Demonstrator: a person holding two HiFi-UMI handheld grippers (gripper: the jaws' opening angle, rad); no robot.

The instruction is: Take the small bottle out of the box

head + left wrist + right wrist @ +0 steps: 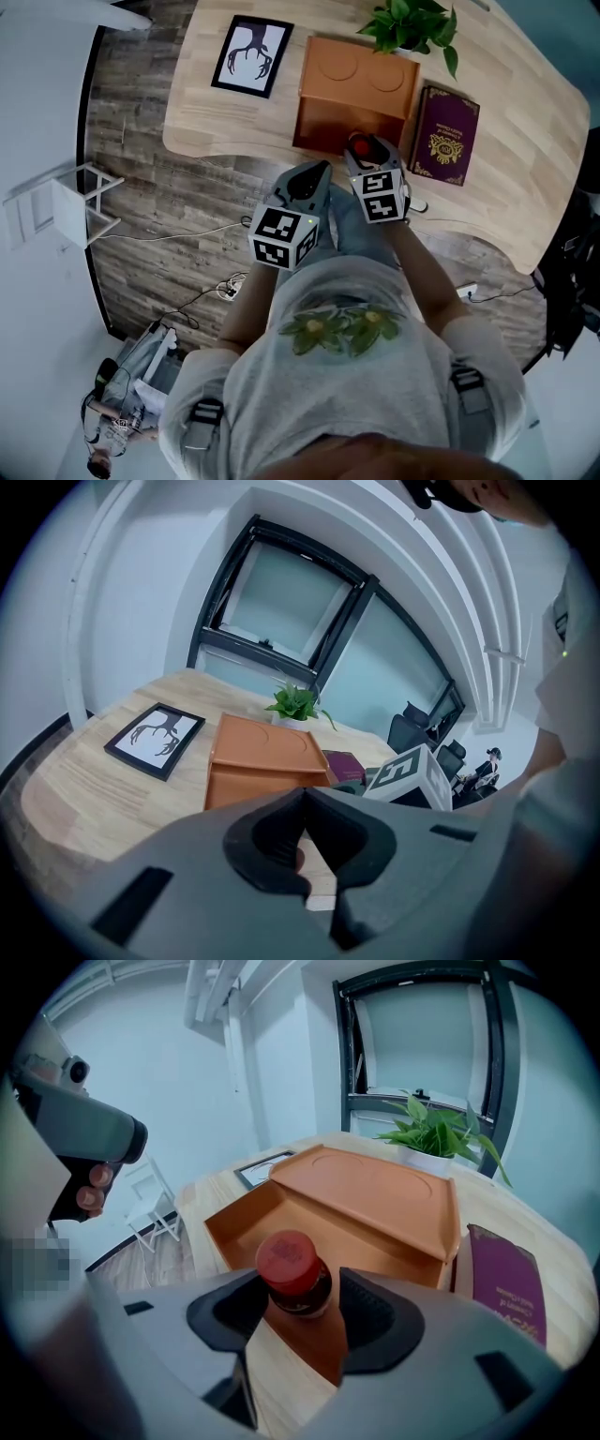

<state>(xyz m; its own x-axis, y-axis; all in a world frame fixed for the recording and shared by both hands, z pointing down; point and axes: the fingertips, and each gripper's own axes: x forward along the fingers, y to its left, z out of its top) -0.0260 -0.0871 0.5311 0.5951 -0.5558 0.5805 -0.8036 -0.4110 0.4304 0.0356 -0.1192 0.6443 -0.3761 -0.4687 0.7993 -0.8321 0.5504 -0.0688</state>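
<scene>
A small dark bottle with a red cap [291, 1265] sits between the jaws of my right gripper [295, 1290], which is shut on it just in front of the orange box [375, 1194]. In the head view the bottle's cap [364, 147] shows at the tip of the right gripper [367, 157], over the table's near edge by the box [354, 89]. The box stands open, its lid raised. My left gripper [312, 176] hangs beside the right one, off the table. Its jaws [305, 799] meet with nothing held. The box [258, 752] lies ahead of it.
A framed picture [251, 54] lies left of the box, a potted plant [412, 23] stands behind it, and a purple book [447, 134] lies to its right. The curved edge of the table [216, 150] borders wooden floor with cables [187, 234] and a white chair [70, 202].
</scene>
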